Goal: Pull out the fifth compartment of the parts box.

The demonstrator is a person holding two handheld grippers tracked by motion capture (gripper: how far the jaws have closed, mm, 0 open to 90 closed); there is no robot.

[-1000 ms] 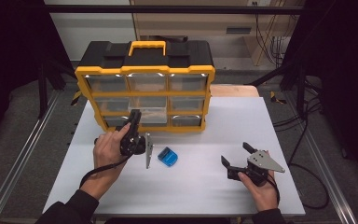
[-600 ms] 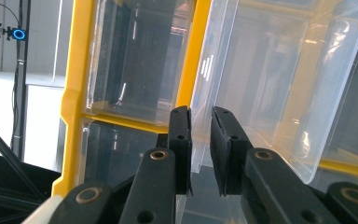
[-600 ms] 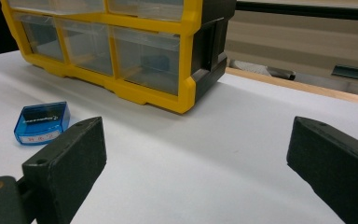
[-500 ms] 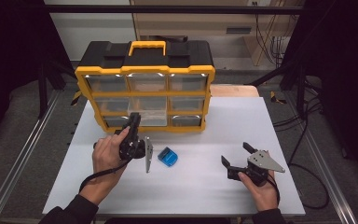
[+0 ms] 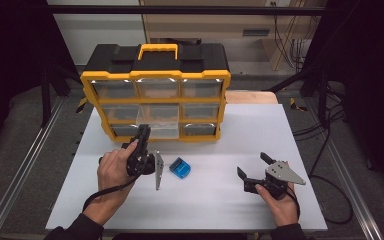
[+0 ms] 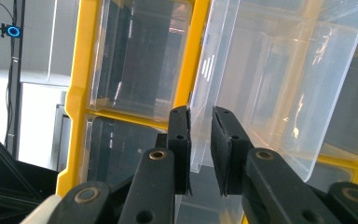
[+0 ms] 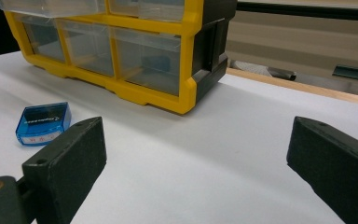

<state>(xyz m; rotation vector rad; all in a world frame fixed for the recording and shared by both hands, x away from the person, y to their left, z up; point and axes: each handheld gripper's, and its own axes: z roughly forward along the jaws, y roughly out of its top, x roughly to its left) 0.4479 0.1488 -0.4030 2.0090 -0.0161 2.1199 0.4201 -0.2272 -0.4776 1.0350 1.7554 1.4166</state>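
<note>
At the centre of the high view, a yellow and black organiser (image 5: 155, 90) stands at the far side of the white table (image 5: 215, 200), holding three rows of clear drawers under a yellow carry handle. Its middle drawer (image 5: 157, 124) in the middle row juts out toward the person, past the yellow frame, while the drawers around it sit flush. The left tool (image 5: 142, 142) reaches up from the lower left of that view to the pulled-out drawer's front. Seen from the left gripper view, its two black jaws are nearly together with the drawer's (image 6: 279, 84) clear lower front edge between the pads (image 6: 181, 140), clamped on the thin plastic lip. That drawer looks empty through its clear walls; the neighbouring drawers at the left of the same view also look empty, though reflections make this hard to judge.

Lower right in the high view, the right tool (image 5: 252, 167) rests low over the table in the person's hand, well apart from the organiser, its jaws spread wide with nothing between them. The right gripper view confirms the wide gap, with bare table between the pads. A small blue transparent case (image 5: 179, 168) lies flat on the table just right of the left hand; in the right gripper view it (image 7: 43, 123) sits at the left, in front of the organiser's (image 7: 121, 51) bottom row, whose contents I cannot make out.
</note>
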